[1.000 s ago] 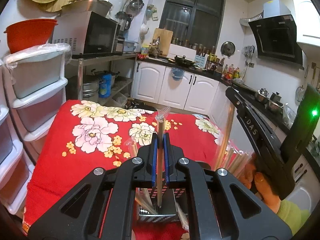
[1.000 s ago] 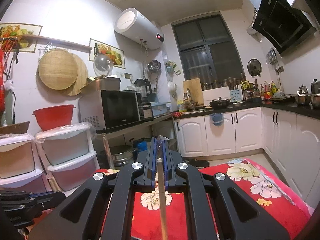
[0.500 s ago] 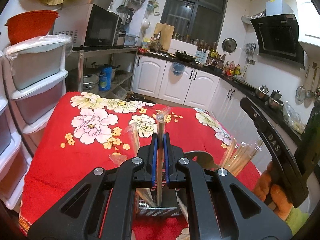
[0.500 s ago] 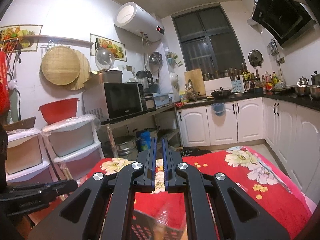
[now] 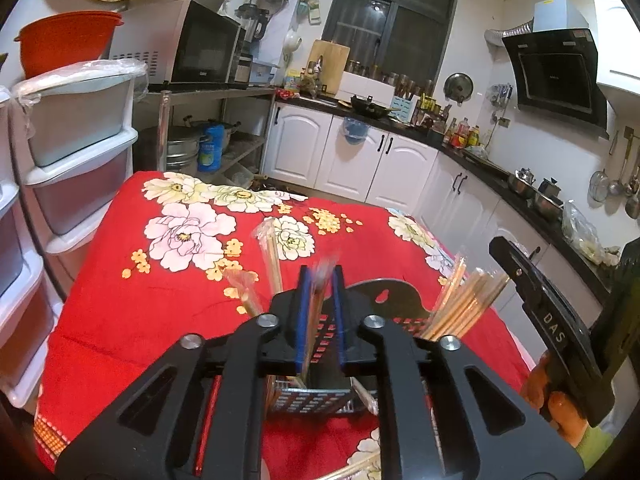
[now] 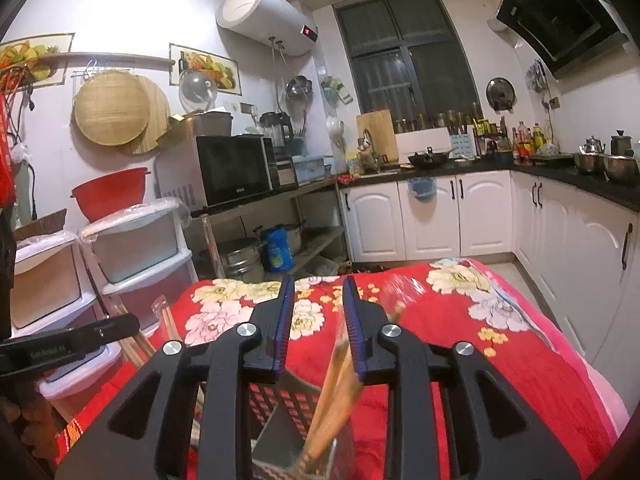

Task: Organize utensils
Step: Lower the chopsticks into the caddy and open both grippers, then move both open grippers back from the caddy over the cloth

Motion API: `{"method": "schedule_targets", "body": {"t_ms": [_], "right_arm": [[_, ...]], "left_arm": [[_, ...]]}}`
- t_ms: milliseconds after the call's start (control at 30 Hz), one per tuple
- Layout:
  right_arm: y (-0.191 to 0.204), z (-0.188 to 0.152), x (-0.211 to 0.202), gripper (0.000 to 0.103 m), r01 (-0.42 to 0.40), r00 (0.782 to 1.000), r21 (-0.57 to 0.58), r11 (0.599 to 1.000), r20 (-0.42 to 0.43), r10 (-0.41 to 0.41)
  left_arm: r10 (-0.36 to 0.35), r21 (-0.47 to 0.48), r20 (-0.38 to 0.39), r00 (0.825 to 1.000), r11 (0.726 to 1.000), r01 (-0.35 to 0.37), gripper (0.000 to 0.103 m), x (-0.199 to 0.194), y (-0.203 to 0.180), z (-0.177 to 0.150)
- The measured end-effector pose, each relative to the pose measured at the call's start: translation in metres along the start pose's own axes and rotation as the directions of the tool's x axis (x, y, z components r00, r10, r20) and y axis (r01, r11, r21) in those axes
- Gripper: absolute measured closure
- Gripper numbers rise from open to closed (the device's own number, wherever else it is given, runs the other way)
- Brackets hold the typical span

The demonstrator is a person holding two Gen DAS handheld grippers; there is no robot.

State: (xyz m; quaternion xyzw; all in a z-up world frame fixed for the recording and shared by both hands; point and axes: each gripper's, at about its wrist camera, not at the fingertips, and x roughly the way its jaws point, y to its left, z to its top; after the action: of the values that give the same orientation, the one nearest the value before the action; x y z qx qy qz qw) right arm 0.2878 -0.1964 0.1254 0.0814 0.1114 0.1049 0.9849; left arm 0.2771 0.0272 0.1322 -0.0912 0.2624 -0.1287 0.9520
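Observation:
A black perforated utensil holder [image 5: 316, 402] stands on the red floral tablecloth [image 5: 160, 312], right below my left gripper [image 5: 321, 274]. Its jaws are opening, and a blurred wrapped chopstick [image 5: 325, 268] hangs loosely between the blue pads, over the holder's middle compartment. Wrapped chopsticks [image 5: 460, 304] fan out of the holder's right side, and others [image 5: 270, 256] rise on its left. In the right wrist view my right gripper [image 6: 318, 282] is above the holder [image 6: 280, 404], jaws opening with nothing between them. A chopstick bundle [image 6: 334, 392] leans by its right finger.
Stacked plastic drawers [image 5: 76, 160] stand close to the table's left edge. A shelf with a microwave [image 5: 192, 48] and white cabinets [image 5: 360, 160] lie beyond the far edge. An orange-gloved hand [image 5: 560, 404] holds the right gripper [image 5: 552, 320] at the table's right side.
The left jaws have parted slightly and their chopstick has dropped lower. The right gripper lost its chopstick, sank over the holder, and its jaws have spread apart.

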Motion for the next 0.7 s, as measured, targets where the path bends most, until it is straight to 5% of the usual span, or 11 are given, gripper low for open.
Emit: {"method": "schedule_targets", "body": {"t_ms": [700], "right_arm": [[-0.004,-0.021,-0.050,0.046,-0.024,0.994,-0.011,1.000,-0.107,0.023]], "left_arm": [[0.004,0.025,0.044,0.999,1.000,-0.005,0.033,-0.051,-0.018,-0.025]]}}
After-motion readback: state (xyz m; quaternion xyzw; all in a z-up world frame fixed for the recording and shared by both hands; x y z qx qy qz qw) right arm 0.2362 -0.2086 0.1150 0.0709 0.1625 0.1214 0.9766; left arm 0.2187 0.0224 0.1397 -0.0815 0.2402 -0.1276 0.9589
